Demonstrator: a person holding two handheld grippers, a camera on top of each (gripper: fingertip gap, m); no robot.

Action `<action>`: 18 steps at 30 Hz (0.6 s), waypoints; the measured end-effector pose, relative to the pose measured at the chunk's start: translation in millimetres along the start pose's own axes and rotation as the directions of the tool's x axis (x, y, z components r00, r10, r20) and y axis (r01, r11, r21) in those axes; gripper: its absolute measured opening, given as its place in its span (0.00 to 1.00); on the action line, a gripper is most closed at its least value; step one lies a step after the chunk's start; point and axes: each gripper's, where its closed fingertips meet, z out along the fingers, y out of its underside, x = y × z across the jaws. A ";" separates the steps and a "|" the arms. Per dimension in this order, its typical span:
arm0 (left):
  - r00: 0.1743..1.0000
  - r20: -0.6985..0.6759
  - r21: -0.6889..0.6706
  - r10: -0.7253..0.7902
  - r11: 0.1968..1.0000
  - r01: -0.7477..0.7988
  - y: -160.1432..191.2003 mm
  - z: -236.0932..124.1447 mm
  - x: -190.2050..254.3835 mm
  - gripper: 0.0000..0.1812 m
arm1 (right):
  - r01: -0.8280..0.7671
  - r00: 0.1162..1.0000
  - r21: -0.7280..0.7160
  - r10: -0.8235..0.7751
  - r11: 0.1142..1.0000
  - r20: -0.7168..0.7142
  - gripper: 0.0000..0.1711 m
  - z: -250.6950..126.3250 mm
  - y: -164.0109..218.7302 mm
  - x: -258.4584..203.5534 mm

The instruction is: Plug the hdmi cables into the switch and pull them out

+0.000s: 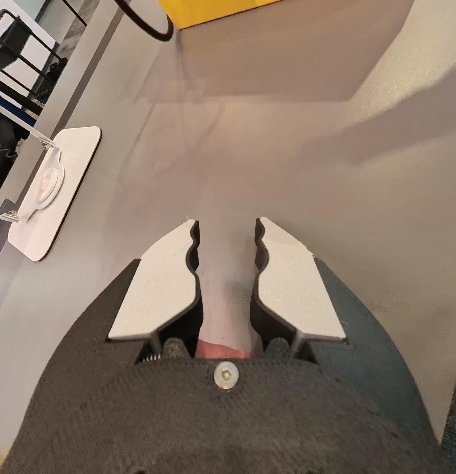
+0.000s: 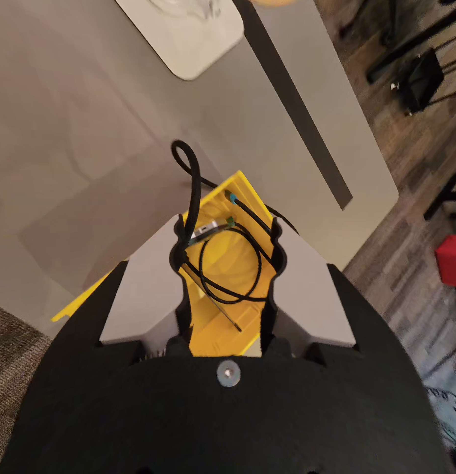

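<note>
Gray table holds a yellow bin of cables at six o'clock under the wide-apart, empty right gripper, so grabbing one likely comes next, while the left gripper hangs loose and empty.

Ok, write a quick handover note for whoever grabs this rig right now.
Left tool: open, empty, over bare grey table.
Right tool: open, holding nothing, above the yellow bin.
In the bin: the switch with a green-tipped cable at its end, a blue-tipped cable lying apart, and a thick black cable looping out over the rim.
Whether anything is seated is unclear. Plugging and pulling out seem left to do.
</note>
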 end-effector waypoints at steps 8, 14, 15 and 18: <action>1.000 -0.001 0.002 0.006 1.000 -0.006 0.0 -0.1 0.3 0.22 | 0.061 0.997 0.102 -0.064 0.993 0.033 0.41 -36.3 -6.2 -59.6; 1.000 0.010 0.006 -0.006 1.000 0.006 1.0 -3.7 -0.6 0.27 | 0.068 0.993 0.281 -0.093 0.957 0.076 0.42 -64.1 -25.8 -118.5; 1.000 0.000 0.004 -0.024 1.000 0.024 2.2 -6.3 0.6 0.28 | 0.066 0.990 0.320 -0.102 0.945 0.099 0.42 -66.8 -32.6 -132.0; 1.000 -0.004 -0.014 -0.018 1.000 0.018 6.7 -17.3 3.4 0.29 | 0.054 0.971 0.385 -0.138 0.921 0.193 0.39 -61.0 -49.7 -174.9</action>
